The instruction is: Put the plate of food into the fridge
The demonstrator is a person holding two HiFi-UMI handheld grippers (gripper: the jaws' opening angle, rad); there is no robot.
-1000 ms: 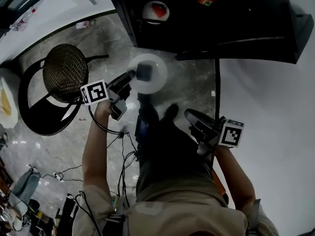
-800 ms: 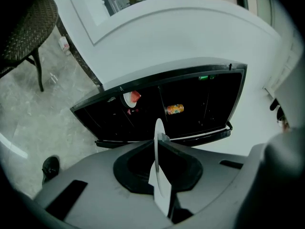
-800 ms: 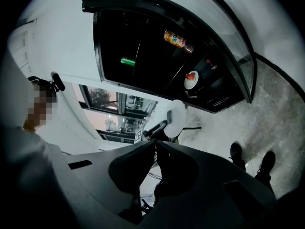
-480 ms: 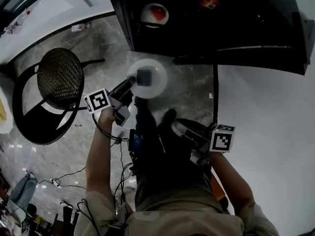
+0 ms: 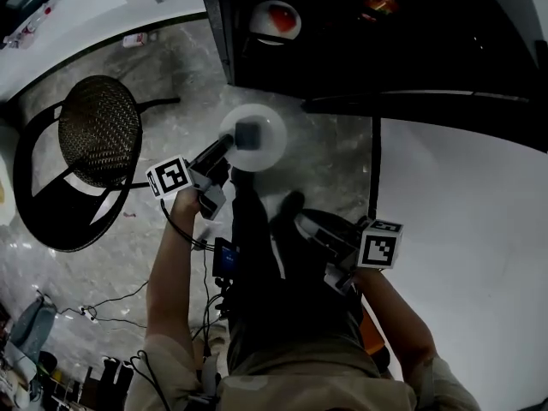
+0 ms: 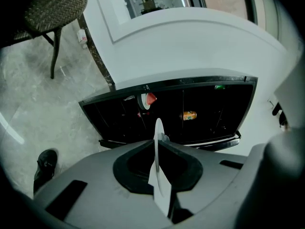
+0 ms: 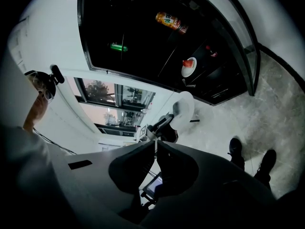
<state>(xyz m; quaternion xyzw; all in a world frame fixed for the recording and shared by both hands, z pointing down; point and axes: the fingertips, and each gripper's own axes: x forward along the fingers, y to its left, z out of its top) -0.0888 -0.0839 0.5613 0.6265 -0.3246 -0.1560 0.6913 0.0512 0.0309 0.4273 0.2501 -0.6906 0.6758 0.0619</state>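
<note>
The left claw (image 5: pixel 224 150) is clenched on the rim of the white plate (image 5: pixel 267 135), which hangs over the floor just in front of the open fridge (image 5: pixel 411 50) — not yet inside. The right claw (image 5: pixel 310 226) is closed on nothing, lower down and well apart from the plate.

A grip on one side of the rim lets a plate droop, so I judge it best to keep it level, go slowly and aim for a bare stretch of shelf clear of the dish of red food (image 5: pixel 276 20). The claw should let go only once the plate rests flat.

The head view shows the plate's round face and a dark patch on it, too dim to name. The left claw view shows the plate only edge-on between its jaws, but it looks straight into the fridge and picks out a can (image 6: pixel 189 115) — far plainer than from above. Only the right claw view shows that claw's jaws meeting on nothing.
</note>
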